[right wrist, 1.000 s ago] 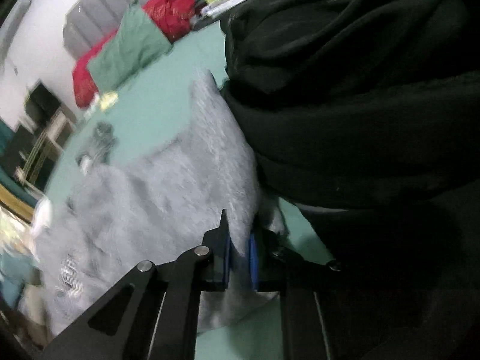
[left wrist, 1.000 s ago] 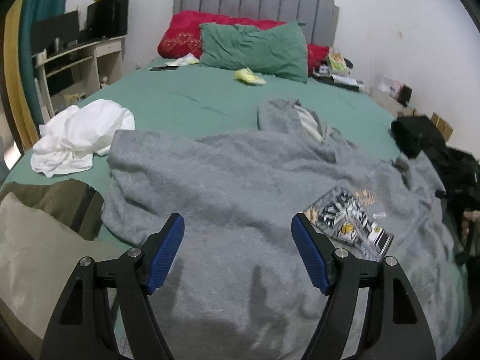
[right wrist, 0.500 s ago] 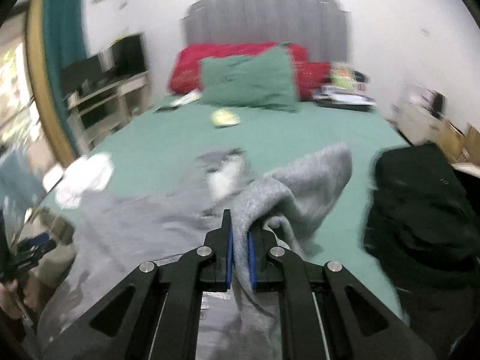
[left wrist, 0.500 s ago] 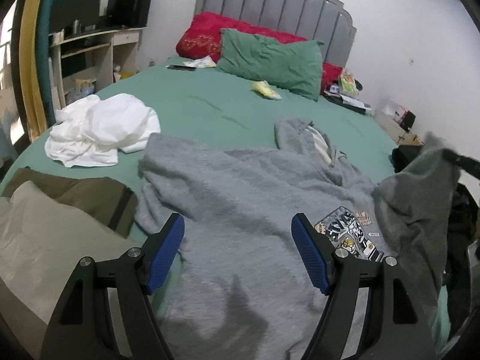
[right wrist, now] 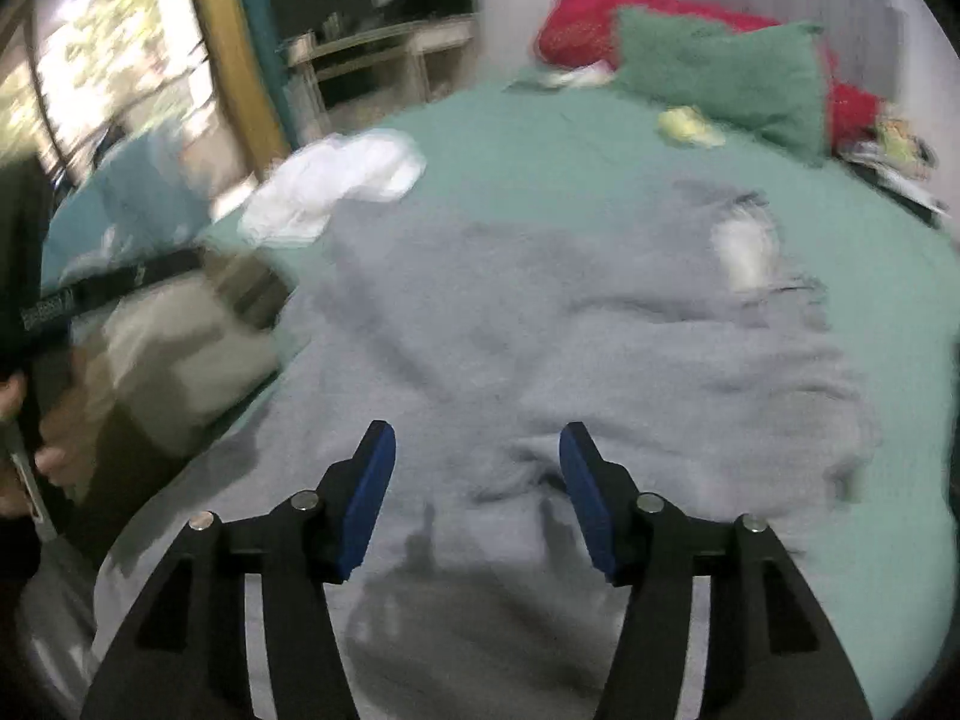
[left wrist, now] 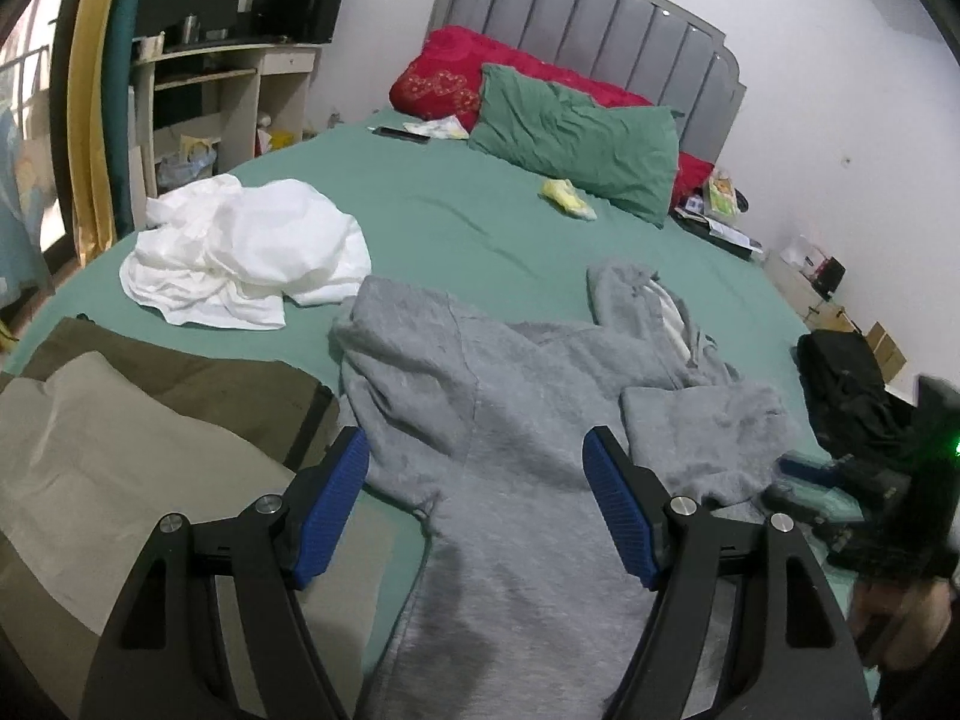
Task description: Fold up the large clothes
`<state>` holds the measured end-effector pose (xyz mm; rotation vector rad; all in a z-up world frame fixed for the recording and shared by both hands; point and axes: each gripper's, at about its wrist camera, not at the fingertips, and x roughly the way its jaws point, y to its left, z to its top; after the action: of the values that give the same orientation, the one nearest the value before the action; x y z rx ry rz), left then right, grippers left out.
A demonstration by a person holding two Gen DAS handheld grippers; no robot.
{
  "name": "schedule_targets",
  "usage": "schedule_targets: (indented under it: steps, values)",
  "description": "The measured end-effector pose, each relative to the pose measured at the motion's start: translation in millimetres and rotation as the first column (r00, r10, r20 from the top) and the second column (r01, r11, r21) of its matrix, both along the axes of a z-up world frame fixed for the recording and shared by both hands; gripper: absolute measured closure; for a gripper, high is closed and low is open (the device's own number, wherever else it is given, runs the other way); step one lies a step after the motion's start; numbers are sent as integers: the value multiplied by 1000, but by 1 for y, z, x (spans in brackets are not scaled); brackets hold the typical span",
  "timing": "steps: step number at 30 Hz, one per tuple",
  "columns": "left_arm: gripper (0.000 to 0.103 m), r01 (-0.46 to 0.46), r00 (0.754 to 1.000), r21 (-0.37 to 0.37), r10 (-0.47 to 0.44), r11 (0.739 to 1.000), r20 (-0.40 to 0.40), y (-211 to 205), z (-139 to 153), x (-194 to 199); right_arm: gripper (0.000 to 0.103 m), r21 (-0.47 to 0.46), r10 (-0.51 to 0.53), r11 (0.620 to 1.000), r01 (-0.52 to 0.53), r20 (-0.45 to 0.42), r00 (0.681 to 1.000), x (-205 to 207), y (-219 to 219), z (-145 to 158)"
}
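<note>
We hold both grippers, left [left wrist: 477,504] and right [right wrist: 477,498], spread wide and empty above the grey fleece hoodie [left wrist: 510,396]. Its sleeve [left wrist: 702,426] seems folded inward, though the right view is blurred.

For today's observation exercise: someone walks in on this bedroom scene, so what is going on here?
A person with a gripper in each hand is folding a grey hoodie spread on a green bed. One sleeve lies folded across the body. Both the left gripper and the right gripper hover open over the hoodie, holding nothing. A white garment, an olive and beige one and a black one lie around it.
</note>
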<state>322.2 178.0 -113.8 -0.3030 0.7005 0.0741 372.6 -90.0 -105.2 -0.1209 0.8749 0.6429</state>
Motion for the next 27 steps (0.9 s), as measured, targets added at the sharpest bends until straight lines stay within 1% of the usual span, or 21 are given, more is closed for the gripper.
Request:
schedule_targets:
  steps: [1,2,3,4,5,6,8,9,10,11,12,14,15,16,17,19,20,21,23,25,27]
  values:
    - [26,4,1000,3,-4,1000,-1,-1,-1,0,35,-3,-66,998,66,21,998,6,-21,3]
    - [26,7,1000,9,-7,1000,-7,-4,-1,3,30,-16,-166,986,167,42,985,16,-52,3]
    - [26,11,1000,10,-11,1000,-9,-4,-2,4,28,-19,-252,967,253,51,966,25,-78,-2]
    - [26,15,1000,8,-15,1000,-11,-6,-3,6,27,-5,-344,939,344,21,939,37,-106,-11]
    - [26,16,1000,7,-16,1000,-14,-6,-4,7,27,24,-430,902,432,-49,901,51,-138,-26]
    - [26,18,1000,3,-18,1000,-22,-8,-6,9,27,65,-479,870,489,-125,869,63,-163,-41]
    - [26,22,999,-1,-22,1000,-31,-9,-8,12,27,187,-515,806,561,-244,822,81,-203,-68]
    - [26,24,999,1,-24,1000,-34,-10,-9,14,27,239,-526,776,583,-263,809,88,-215,-74]
    - [26,24,999,3,-24,1000,-37,-11,-10,16,27,287,-529,753,592,-269,804,95,-220,-77]
    - [26,24,999,5,-23,1000,-41,-12,-12,17,27,352,-517,731,585,-274,811,98,-221,-79]
    - [26,25,999,3,-24,1000,-49,-13,-14,19,27,392,-501,716,578,-288,816,107,-221,-82]
    - [26,29,998,-6,-29,1000,-60,-14,-16,21,28,385,-475,707,592,-361,802,125,-214,-94]
    - [26,35,997,-10,-35,999,-62,-14,-17,21,36,398,-443,703,590,-403,801,133,-209,-102]
    - [26,38,997,-9,-39,999,-65,-15,-17,22,73,398,-406,713,577,-436,803,144,-198,-109]
    - [26,41,997,-6,-41,999,-67,-14,-17,21,83,368,-414,736,568,-418,808,145,-188,-103]
    - [26,37,997,-4,-37,999,-69,-12,-16,21,87,297,-454,794,530,-288,843,140,-162,-70]
    - [26,32,997,-7,-32,999,-68,-10,-16,20,87,249,-469,828,503,-185,864,134,-146,-46]
    - [26,24,998,-14,-25,1000,-66,-7,-15,18,87,226,-470,848,479,-95,878,126,-134,-25]
    - [26,11,998,-26,-13,1000,-62,-2,-13,15,88,171,-445,888,426,89,891,108,-99,21]
    - [26,2,999,-26,-3,1000,-51,4,-10,10,88,180,-379,920,349,180,908,94,-67,56]
    - [26,-17,999,-4,17,1000,-43,11,-6,5,87,197,-274,952,233,214,938,85,-28,82]
